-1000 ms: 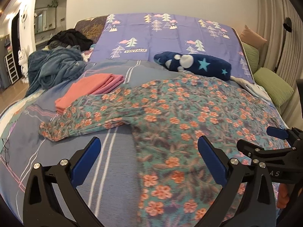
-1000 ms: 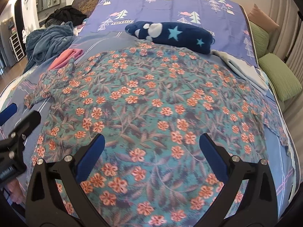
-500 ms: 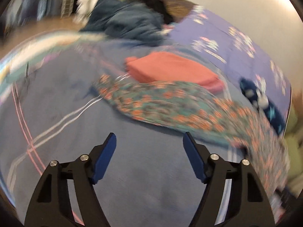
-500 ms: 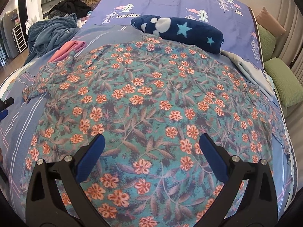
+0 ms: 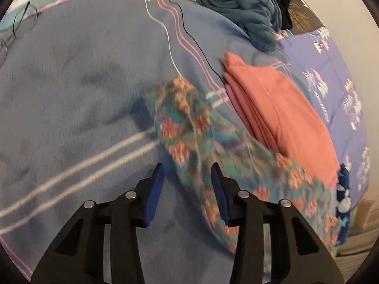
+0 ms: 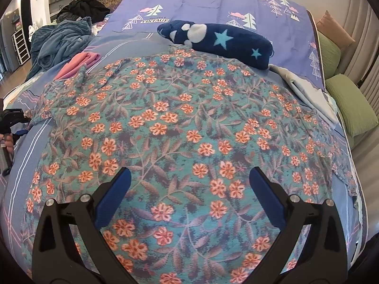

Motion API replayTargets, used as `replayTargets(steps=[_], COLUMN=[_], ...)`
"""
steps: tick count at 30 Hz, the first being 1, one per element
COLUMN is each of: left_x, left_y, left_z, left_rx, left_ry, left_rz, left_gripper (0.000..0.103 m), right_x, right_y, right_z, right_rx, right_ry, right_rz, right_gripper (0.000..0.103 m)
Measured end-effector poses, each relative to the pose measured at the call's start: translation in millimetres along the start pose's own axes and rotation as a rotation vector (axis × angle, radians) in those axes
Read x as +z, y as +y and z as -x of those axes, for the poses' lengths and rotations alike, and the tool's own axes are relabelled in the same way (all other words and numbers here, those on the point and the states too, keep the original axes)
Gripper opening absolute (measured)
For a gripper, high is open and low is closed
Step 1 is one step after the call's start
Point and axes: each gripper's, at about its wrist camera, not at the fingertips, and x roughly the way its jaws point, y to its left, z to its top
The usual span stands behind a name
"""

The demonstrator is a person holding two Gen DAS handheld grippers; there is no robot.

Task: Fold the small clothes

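L gripper [image 5: 187, 189] is pointed down at the bed [image 5: 71, 94], jaws partway in and closing, w/ the sleeve [image 5: 187, 123] of the floral garment [image 6: 189, 130] lying in the gap between the blue pads [image 5: 154, 189]; pads not pressing on cloth, frame is motion-blurred so can't tell if a pad edge touches it. Sleeve runs from its cuff end near frame centre back toward lower right, flat on the grey-blue striped bedspread. Just beside the sleeve, on its far/right side, sits a folded pink stack [image 5: 279, 108], touching or nearly touching the sleeve edge. Teal blanket heap [image 5: 241, 7] further up, thin white cable [image 5: 163, 26] and a dark one run across the bedspread toward the cuff. R gripper [image 6: 189, 196] hangs over the garment body, jaws spread wide, nothing between the pads but flat fabric below them, no contact visible. Garment is spread out flat across most of the bed in the R view, teal w/ orange flowers, L sleeve stretched out to the left, R sleeve to the right edge. Navy star-print plush roll [image 6: 218, 40] lies just past the collar end, purple tree-print sheet [image 6: 213, 2] behind it, green cushions [image 6: 350, 108] at far right. Part of a hand on the L tool [image 6: 9, 127] shows at the left edge of the R view
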Motion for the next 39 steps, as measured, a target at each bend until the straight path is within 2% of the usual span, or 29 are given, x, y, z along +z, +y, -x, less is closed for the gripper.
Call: replayTargets(steps=[2, 3, 6, 9, 10, 12, 14, 16, 18, 19, 23, 25, 28, 30, 33, 39], left_x=[4, 6, 10, 6, 0, -14, -44, -77, -125, -147, -234, -270, -308, -322, -325, -320], left_y=[-5, -6, -12, -40, -59, -94, -148, -186, -230, -245, -287, -297, -299, -293, -294, -285], left_z=[0, 1, 19, 58, 79, 111, 149, 172, 188, 190, 176, 158, 135, 125, 112, 108], left_rx=[0.023, 0.023, -0.016, -0.152, -0.217, -0.301, -0.417, -0.511, -0.591, -0.607, -0.624, -0.610, -0.577, -0.547, -0.528, -0.555], left_ry=[-0.012, -0.012, -0.050, -0.110, -0.136, -0.179, -0.211, -0.202, -0.179, -0.169, -0.086, -0.026, 0.055, 0.088, 0.106, 0.131], left_rz=[-0.010, -0.015, -0.008, -0.047, -0.094, -0.190, -0.348, -0.472, -0.630, -0.688, -0.896, -0.965, -1.029, -1.074, -1.097, -1.080], left_gripper=[0.020, 0.005, 0.005, 0.004, 0.004, 0.004, 0.005, 0.005, 0.005, 0.005, 0.005, 0.005, 0.005, 0.005, 0.005, 0.005], right_x=[0, 1, 2, 5, 5, 8, 9, 10, 9, 8, 4, 1, -2, -3, -4, -2], right_y=[-3, -4, -8, -14, -15, -21, -26, -34, -45, -49, -72, -81, -90, -95, -99, -94], right_z=[0, -1, -5, -5, -4, -4, -4, -3, 0, 2, 4, 4, 7, 7, 7, 2], right_rx=[-0.005, -0.008, -0.009, 0.007, 0.009, 0.021, 0.033, 0.044, 0.050, 0.051, 0.043, 0.023, 0.006, 0.003, 0.002, 0.000], right_ry=[-0.001, 0.000, 0.008, -0.003, -0.008, -0.014, -0.015, -0.020, -0.032, -0.037, -0.046, -0.039, -0.047, -0.052, -0.054, -0.050], right_rz=[0.002, 0.003, 0.003, -0.013, -0.019, -0.037, -0.055, -0.082, -0.109, -0.118, -0.163, -0.178, -0.179, -0.179, -0.181, -0.153], right_gripper=[0.101, 0.101, 0.101, 0.101, 0.101, 0.101, 0.101, 0.101, 0.101, 0.101, 0.101, 0.101, 0.101, 0.101, 0.101, 0.101])
